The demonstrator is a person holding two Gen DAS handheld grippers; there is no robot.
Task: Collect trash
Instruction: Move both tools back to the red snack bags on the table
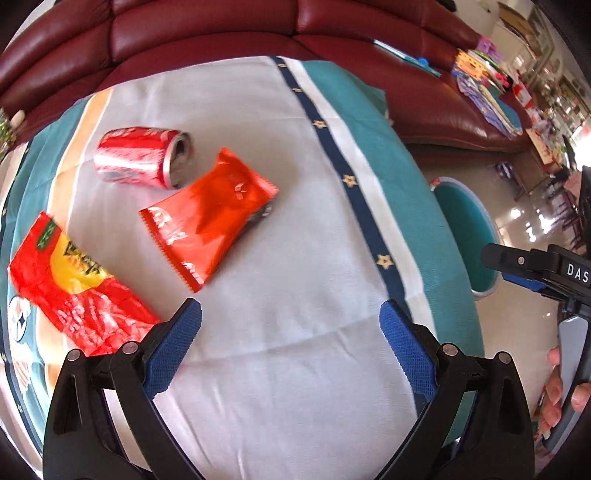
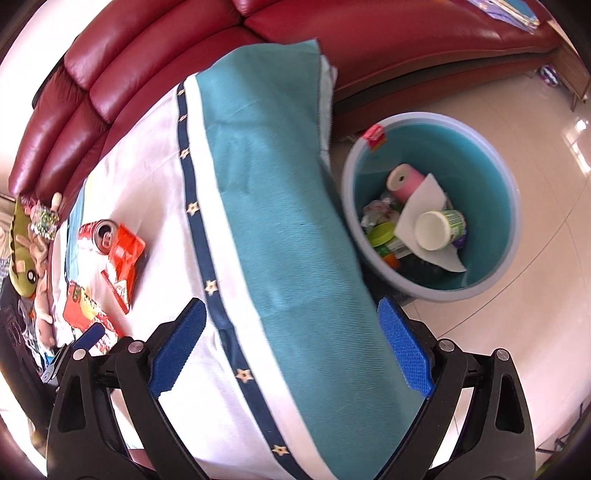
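Observation:
A red soda can (image 1: 142, 157) lies on its side on the white cloth (image 1: 280, 229). An orange snack wrapper (image 1: 207, 216) rests just right of it, and a red and yellow wrapper (image 1: 74, 284) lies at the left. My left gripper (image 1: 290, 317) hovers open over bare cloth, below and right of the wrappers. My right gripper (image 2: 291, 317) is open above the table's teal edge, nothing between its fingers. The teal bin (image 2: 513, 206) stands on the floor to the right, holding several pieces of trash, among them a white cup (image 2: 439, 229) and a pink roll (image 2: 404, 181).
A dark red leather sofa (image 1: 207, 29) curves behind the table. Soft toys (image 2: 26, 236) lie at the table's far left. The right gripper's body (image 1: 535, 267) and a hand (image 1: 557, 391) show at the left wrist view's right edge. Glossy tiled floor (image 2: 535, 332) surrounds the bin.

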